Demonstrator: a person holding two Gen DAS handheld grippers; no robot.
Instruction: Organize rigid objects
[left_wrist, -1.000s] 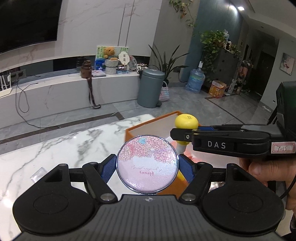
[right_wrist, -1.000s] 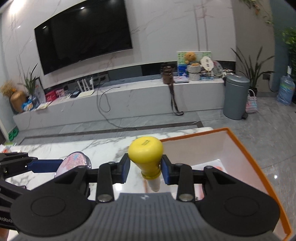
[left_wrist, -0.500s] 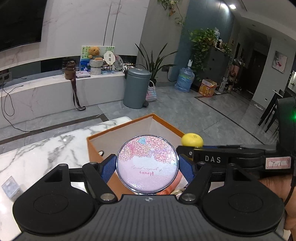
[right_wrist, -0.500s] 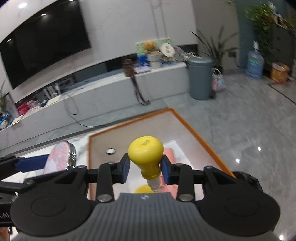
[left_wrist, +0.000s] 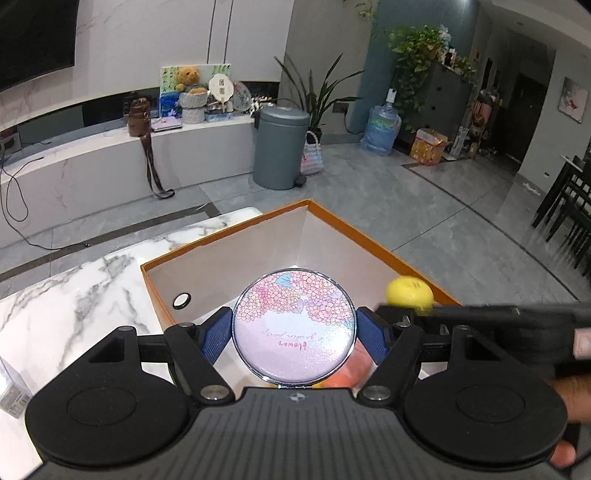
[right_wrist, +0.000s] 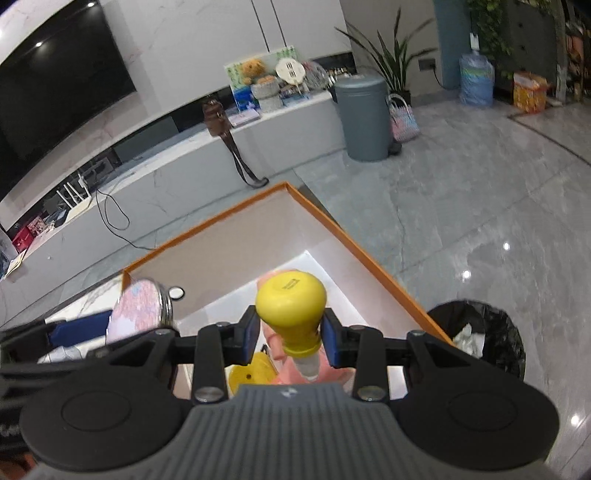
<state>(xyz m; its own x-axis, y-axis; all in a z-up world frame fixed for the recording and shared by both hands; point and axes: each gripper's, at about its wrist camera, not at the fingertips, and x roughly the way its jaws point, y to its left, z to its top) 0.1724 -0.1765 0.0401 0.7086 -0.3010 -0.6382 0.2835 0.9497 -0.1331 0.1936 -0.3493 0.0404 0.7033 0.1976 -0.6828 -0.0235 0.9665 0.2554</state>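
Observation:
My left gripper is shut on a round pink floral tin, held above the open orange box. My right gripper is shut on a yellow-capped bottle, also held over the orange box. In the left wrist view the yellow cap and the right gripper's arm cross from the right. In the right wrist view the floral tin shows at the left. Inside the box lie a pink object and a yellow object, partly hidden.
The box stands on a white marble table near its far edge. A round hole is in the box's left wall. A small clear packet lies at the table's left. A black-lined bin stands on the floor at right.
Both grippers have moved forward and tilted down over the orange box, each still holding its object. More of the box interior now shows.

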